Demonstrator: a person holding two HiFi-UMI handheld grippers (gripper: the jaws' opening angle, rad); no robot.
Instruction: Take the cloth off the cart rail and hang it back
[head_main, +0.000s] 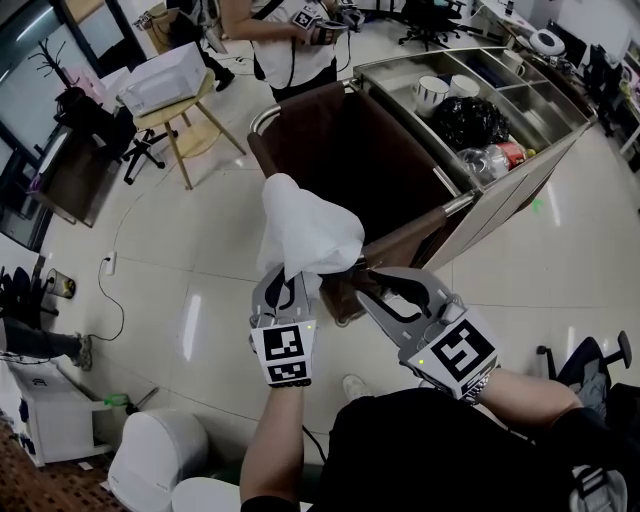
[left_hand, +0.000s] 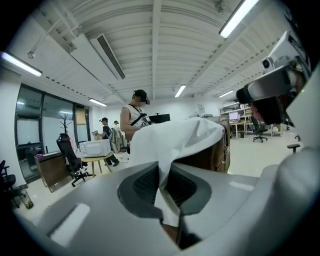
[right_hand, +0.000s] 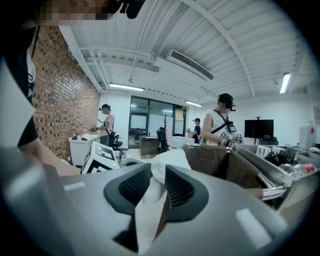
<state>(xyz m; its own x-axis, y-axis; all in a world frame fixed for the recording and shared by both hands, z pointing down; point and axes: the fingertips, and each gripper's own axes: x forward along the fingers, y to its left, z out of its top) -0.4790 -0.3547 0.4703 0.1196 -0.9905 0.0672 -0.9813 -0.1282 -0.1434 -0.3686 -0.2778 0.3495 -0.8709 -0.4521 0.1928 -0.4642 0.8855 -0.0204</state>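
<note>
A white cloth (head_main: 305, 230) stands bunched up above the near end of the cart's brown bag (head_main: 350, 150). My left gripper (head_main: 290, 290) is shut on its lower part, and in the left gripper view the cloth (left_hand: 170, 140) runs down between the pads of that gripper (left_hand: 165, 185). My right gripper (head_main: 368, 280) is beside it at the cart rail (head_main: 452, 204), shut on the cloth's right corner. In the right gripper view, a fold of cloth (right_hand: 170, 160) is pinched between the dark pads of that gripper (right_hand: 152, 187). The rail's near end is hidden behind the cloth and grippers.
The steel cart top (head_main: 520, 105) holds bowls (head_main: 432, 92), a black bag (head_main: 470, 120) and bottles. A person (head_main: 290, 40) stands at the cart's far end. A stool with a white box (head_main: 165, 80) is at the left, a white bin (head_main: 160, 455) near my feet, a chair base (head_main: 590, 355) at the right.
</note>
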